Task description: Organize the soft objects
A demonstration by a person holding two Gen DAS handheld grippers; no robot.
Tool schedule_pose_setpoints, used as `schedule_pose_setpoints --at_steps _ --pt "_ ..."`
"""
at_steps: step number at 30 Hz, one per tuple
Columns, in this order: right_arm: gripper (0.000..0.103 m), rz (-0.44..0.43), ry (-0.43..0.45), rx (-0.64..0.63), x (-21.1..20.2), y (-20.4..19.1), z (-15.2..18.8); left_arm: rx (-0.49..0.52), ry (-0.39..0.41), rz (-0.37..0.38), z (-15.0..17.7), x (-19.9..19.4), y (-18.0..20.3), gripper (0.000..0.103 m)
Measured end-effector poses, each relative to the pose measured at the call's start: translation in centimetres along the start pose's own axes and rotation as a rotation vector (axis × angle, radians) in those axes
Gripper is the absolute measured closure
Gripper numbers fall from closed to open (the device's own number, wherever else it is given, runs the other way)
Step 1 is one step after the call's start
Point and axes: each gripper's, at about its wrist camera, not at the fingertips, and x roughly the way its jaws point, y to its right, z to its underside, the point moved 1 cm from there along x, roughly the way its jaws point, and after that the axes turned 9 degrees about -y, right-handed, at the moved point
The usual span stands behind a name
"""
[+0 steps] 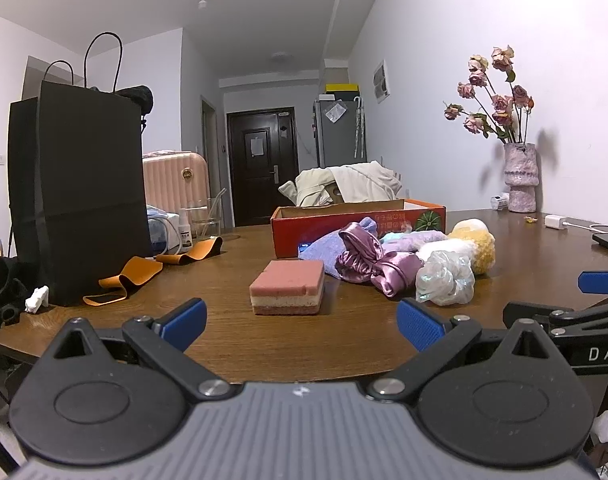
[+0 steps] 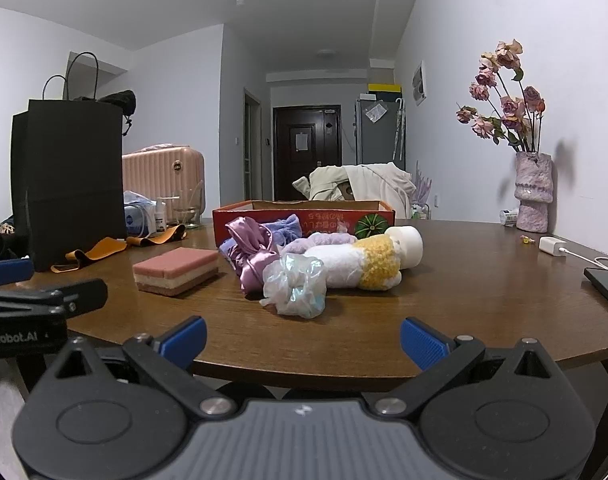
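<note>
Left wrist view: the pink layered sponge (image 1: 287,287) lies flat on the table (image 1: 231,344), straight ahead of the left hand-held gripper (image 1: 301,322), whose blue pads are spread wide and hold nothing. Its long axis runs crosswise to the fingers. Just right of it sits the pile of soft things (image 1: 400,258), in front of the red cardboard box (image 1: 358,216). The right hand-held gripper (image 2: 303,340), likewise spread and empty, faces the pile, so the left is judged nearer the sponge.
</note>
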Motion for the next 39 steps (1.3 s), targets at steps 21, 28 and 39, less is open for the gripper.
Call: schedule_pose_setpoints --at_steps 21,28,39 --pt "0.0 -0.036 0.011 -0.013 0.1 -0.3 -1.1 -0.041 -0.02 -0.014 -1.0 1.1 -1.4 0.0" --pt "0.001 -0.272 -0.009 -0.11 4.9 -5.0 -5.2 -0.176 -0.079 -0.107 -3.8 4.9 -8.1 0.0" --pt "0.023 -0.245 -0.226 -0.135 18.3 -13.9 -9.5 -0.212 -0.149 -0.197 -6.2 9.6 -14.8 0.0"
